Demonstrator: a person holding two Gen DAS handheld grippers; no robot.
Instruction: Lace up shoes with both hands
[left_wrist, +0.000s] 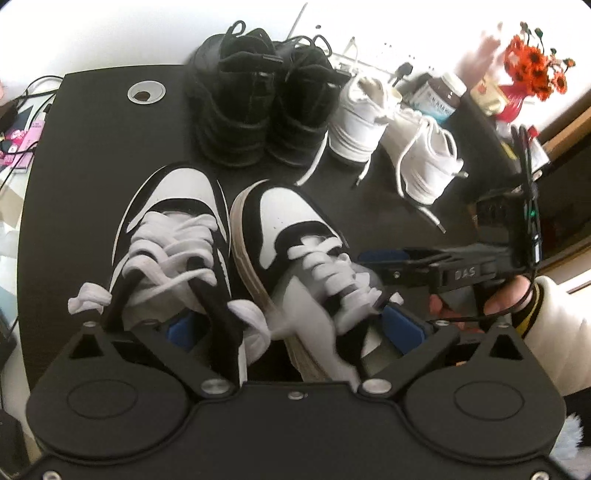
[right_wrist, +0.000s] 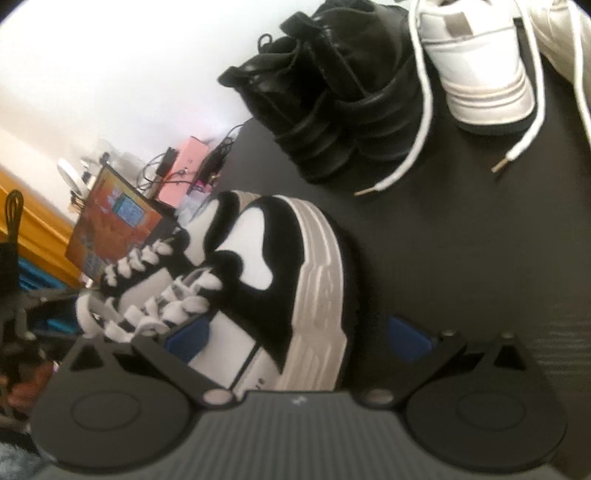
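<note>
The two black-and-white sneakers are sitting side by side at the near edge of the black table (left_wrist: 92, 147), the left sneaker (left_wrist: 173, 229) with its white lace (left_wrist: 166, 251) loosely crossed and the right sneaker (left_wrist: 295, 236) tipped toward it. The left gripper (left_wrist: 291, 328) is hovering over both tongues with its blue-padded fingers (left_wrist: 402, 328) spread wide and holding nothing; lace ends are lying between them, blurred. The right gripper (left_wrist: 373, 264) is reaching in from the right, its fingers looking nearly closed from the left view but spread wide beside the sneaker's sole (right_wrist: 317, 280) in its own view, so I cannot tell its state. To do this step well, each gripper should probably be pinching one free lace end near its tip, pulling evenly so the crossings tighten without dragging the sneaker. "DAS" is showing on the right gripper's body (left_wrist: 465, 274); a jar label behind the white sneakers (left_wrist: 391, 133) is too blurred to read.
</note>
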